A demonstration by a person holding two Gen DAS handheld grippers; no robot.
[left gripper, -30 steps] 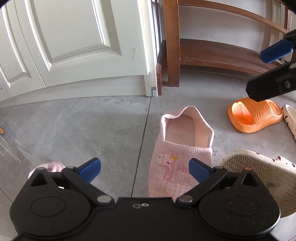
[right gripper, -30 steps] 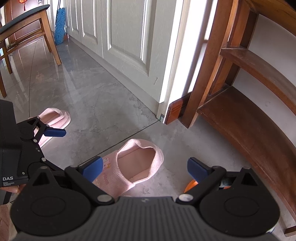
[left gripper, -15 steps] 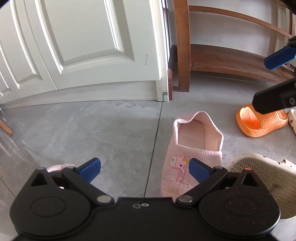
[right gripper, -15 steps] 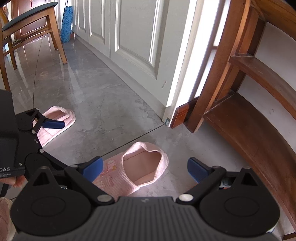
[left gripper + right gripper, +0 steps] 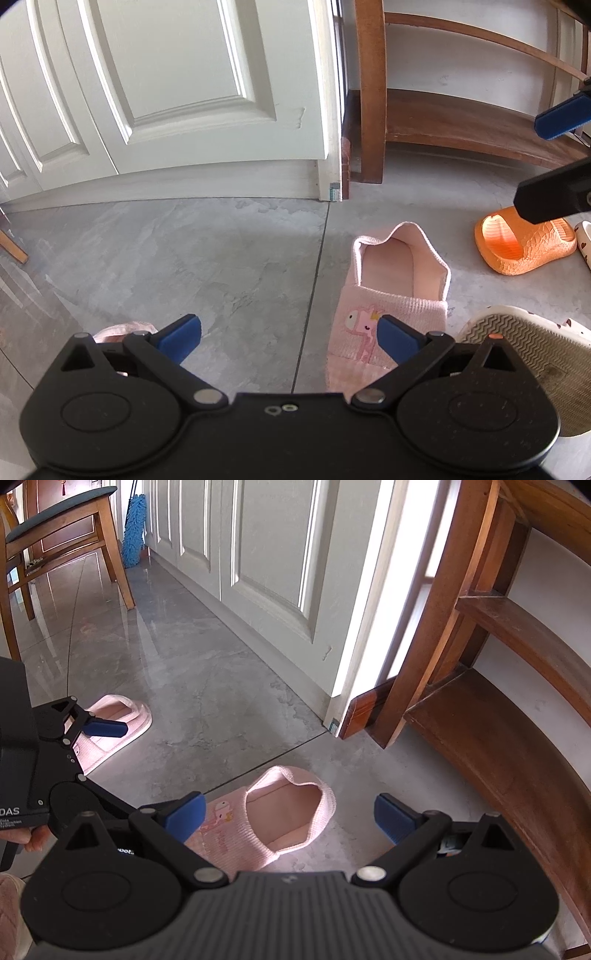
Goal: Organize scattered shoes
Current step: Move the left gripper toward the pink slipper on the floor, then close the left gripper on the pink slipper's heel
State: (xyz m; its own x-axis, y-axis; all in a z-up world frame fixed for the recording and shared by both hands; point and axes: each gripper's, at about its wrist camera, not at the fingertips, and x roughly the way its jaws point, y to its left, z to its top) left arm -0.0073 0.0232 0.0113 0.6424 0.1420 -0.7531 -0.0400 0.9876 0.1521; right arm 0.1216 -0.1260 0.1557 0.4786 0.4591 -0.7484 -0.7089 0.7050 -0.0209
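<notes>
Slippers lay scattered on the grey tiled floor (image 5: 221, 258) when I checked both feeds. My left gripper (image 5: 290, 338) hung over the tiles with its blue pads spread wide and nothing between them; its right pad covered part of the cartoon patch on the pink knitted slipper (image 5: 391, 295), whose toe end was hidden under the gripper body. From my right gripper (image 5: 290, 818), likewise spread apart and empty, I saw that same slipper (image 5: 280, 823) lying near the wooden shoe rack (image 5: 498, 720), its open heel turned towards the rack's lower shelf. A second pink slipper (image 5: 122, 720) sat well apart to the left, half covered by the left gripper (image 5: 92, 727) in that view; in the left view only a pale pink edge (image 5: 125, 328) of it showed beside the left pad. An orange slipper (image 5: 524, 247) stood near the rack in the left view, its top partly blocked by the dark body of the right gripper (image 5: 554, 199), which was cut off by the frame edge. Just beside the pink knitted slipper a cream slipper (image 5: 524, 354) lay tilted with its ridged sole showing, much of it behind the gripper housing. Another pale slipper with small hearts (image 5: 585, 243) was barely visible at the right border. A fingertip (image 5: 35, 840) showed below the left gripper's handle. I could not make out the small dark thing behind my right pad.
</notes>
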